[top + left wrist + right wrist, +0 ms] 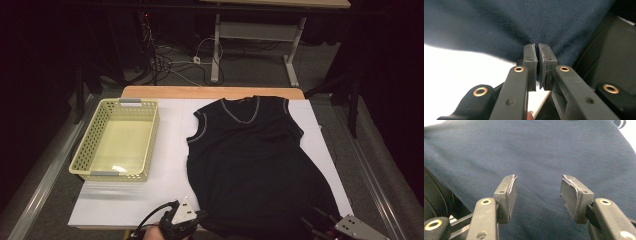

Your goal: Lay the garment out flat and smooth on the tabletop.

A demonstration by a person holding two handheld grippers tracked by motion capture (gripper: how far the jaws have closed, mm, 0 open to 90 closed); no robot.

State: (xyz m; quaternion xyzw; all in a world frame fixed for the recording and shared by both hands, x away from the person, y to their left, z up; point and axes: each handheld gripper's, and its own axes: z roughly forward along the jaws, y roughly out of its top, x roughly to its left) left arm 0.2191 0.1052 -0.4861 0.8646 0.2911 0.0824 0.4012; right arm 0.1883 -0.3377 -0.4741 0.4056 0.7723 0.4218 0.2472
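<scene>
Black shirt lies flat on the white sheet, just beside the yellow basket and on its right, with the neck pointing away from me. My left gripper is at the shirt's near bottom edge with its jaws pinched together, and I think a bit of the hem is caught between them, but it is hard to see. My right gripper sits over the shirt's other near corner, far from the basket, with its jaws apart and holding nothing.

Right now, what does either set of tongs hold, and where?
Left tongs pinch the black sleeveless knit top at its bottom hem; right tongs are open above it.
</scene>
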